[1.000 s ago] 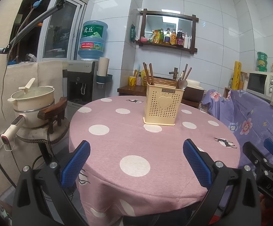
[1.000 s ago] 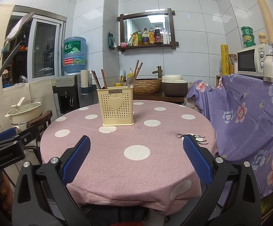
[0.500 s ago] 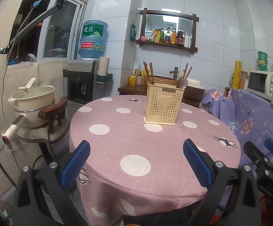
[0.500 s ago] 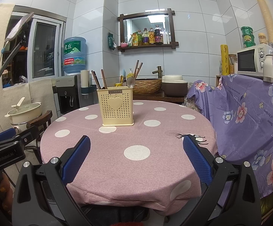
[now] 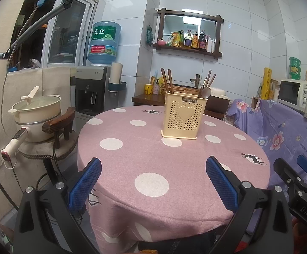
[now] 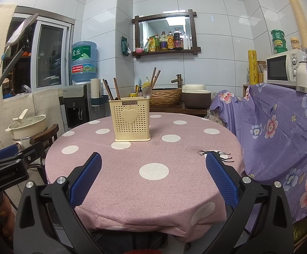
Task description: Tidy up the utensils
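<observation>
A cream perforated utensil holder [image 5: 183,116] [image 6: 131,119] with a heart on its front stands upright on the round pink polka-dot table [image 5: 153,163] [image 6: 153,160]. Brown chopsticks [image 5: 167,82] [image 6: 111,90] and a metal spoon [image 5: 206,92] [image 6: 147,92] stick out of its top. My left gripper [image 5: 153,182] hangs open over the table's near edge, nothing between its blue pads. My right gripper [image 6: 153,180] is likewise open and empty at the near edge. Each one shows at the side of the other's view.
A wooden chair [image 5: 58,124] bearing a cream pot [image 5: 36,108] stands left of the table. A water dispenser [image 5: 94,91] is behind it. Purple floral cloth [image 6: 280,127] covers furniture at the right, with a microwave [image 6: 280,67] on top. A sink counter [image 6: 174,103] lies behind the table.
The left wrist view has drifted slightly back and left from the table. Both grippers stay open; the holder has not moved.
</observation>
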A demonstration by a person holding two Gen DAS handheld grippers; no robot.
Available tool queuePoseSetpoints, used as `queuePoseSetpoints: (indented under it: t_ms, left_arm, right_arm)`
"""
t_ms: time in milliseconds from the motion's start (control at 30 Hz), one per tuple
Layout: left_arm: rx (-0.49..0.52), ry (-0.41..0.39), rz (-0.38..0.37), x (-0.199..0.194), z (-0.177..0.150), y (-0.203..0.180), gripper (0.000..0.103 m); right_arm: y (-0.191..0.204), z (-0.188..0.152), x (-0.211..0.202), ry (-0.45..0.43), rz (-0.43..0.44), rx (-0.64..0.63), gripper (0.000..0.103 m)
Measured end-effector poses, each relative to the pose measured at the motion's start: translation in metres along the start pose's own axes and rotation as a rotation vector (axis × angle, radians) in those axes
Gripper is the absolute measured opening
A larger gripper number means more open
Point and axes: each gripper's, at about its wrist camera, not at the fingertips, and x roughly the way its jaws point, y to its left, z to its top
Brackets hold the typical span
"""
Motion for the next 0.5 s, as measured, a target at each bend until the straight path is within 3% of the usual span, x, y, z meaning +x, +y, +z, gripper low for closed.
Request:
queuePoseSetpoints:
  t_ms: [500]
  left_arm:
    - [0.007,0.001,0.0,0.0005,-0.0017,-0.0016,0.098]
  right_arm:
    - [0.0002,0.0003,0.0,0.0,-0.001,0.0,0.097]
